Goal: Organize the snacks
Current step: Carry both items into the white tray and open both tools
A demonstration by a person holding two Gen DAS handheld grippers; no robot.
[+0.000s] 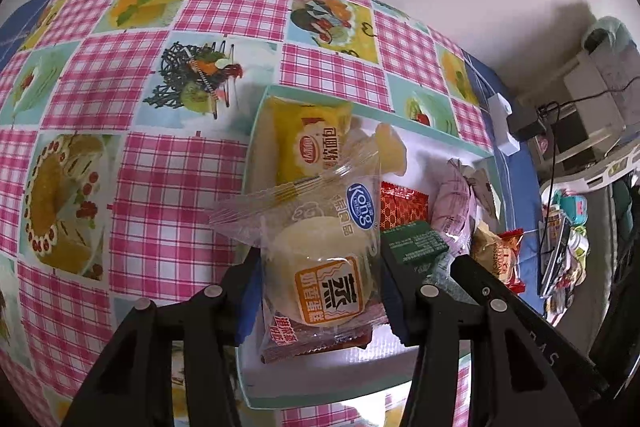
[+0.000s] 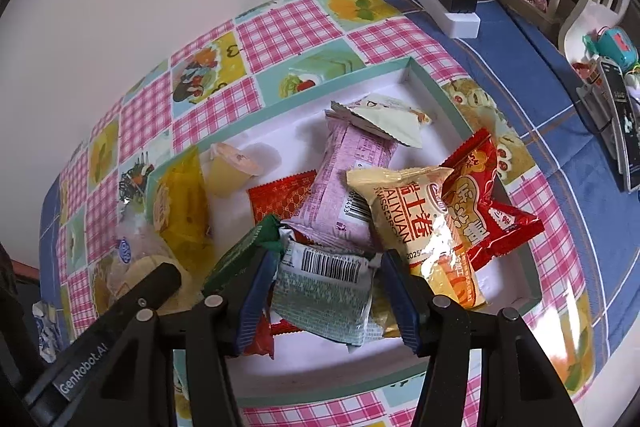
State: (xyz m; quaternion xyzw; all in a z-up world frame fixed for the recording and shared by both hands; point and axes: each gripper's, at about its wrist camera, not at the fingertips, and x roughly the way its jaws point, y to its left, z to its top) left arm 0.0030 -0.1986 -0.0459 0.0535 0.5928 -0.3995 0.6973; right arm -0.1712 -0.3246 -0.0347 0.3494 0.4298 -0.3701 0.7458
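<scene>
A clear-wrapped steamed cake (image 1: 320,267) is clamped between the pads of the left claw (image 1: 320,291), above the left end of the white tray (image 2: 424,83) on the checked desk (image 1: 160,187). A green-and-silver snack packet (image 2: 324,291) is clamped in the right claw (image 2: 324,287), above the piled tray middle.

My left wrist camera looks steeply down, close over the shallow white teal-rimmed cardboard tray (image 1: 440,143); my right one does likewise from the tray's (image 2: 424,75) other side. Both share its packets.
</scene>
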